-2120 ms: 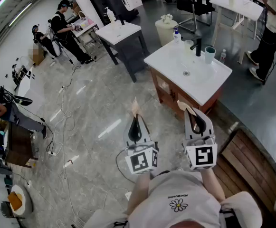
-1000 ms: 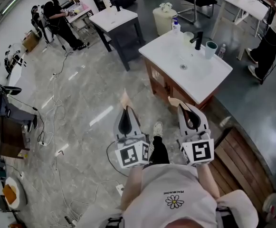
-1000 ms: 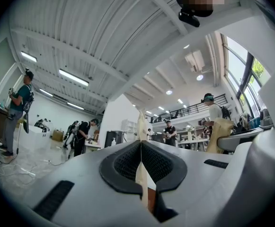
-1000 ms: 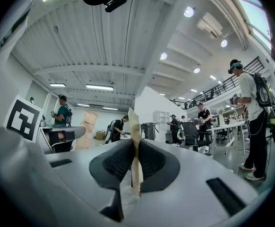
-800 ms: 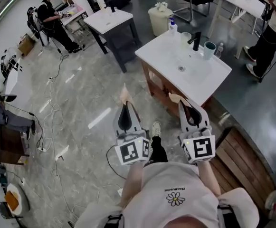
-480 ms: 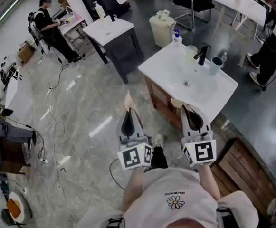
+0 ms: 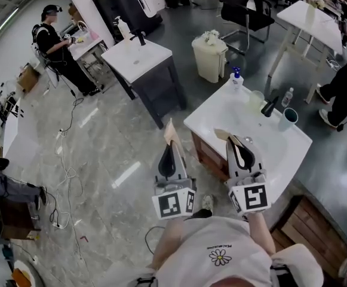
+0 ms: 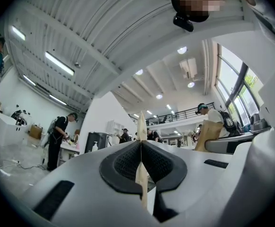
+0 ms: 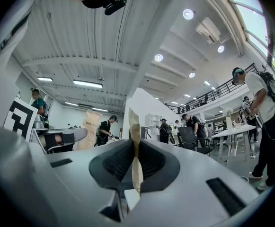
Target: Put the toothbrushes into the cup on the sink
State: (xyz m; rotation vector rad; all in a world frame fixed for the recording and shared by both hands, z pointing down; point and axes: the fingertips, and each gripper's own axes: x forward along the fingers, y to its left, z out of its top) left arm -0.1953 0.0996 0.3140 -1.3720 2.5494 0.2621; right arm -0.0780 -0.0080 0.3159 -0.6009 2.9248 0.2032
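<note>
- Your left gripper (image 7: pixel 171 145) is clenched on a flat tan paper-wrapped toothbrush (image 7: pixel 173 131). Your right gripper (image 7: pixel 237 139) is clamped on a second tan wrapped toothbrush (image 7: pixel 224 135). Both packets stand up out of the jaws, well short of any cup.
- The dark teal cup (image 7: pixel 289 118) stands at the far side of the white rectangular sink top (image 7: pixel 209 124), just beside the black faucet (image 7: pixel 270 106). A pale translucent cup (image 7: pixel 256 98) stands on the faucet's other side. I cannot tell which one is meant, so settle that before you reach.
- Each packet looks pinched low, with a long part standing free. If that part catches the faucet or a cup rim, it could twist in the pads or tip the cup.
- Bringing both grippers to one narrow mouth together invites a collision, so I'd go one at a time.
- The two gripper views show the pinch itself, with each packet's thin edge between closed pads. The head view hides that.
- Those views look up toward the ceiling and show no sink or cup. Only the head view places them.
</note>
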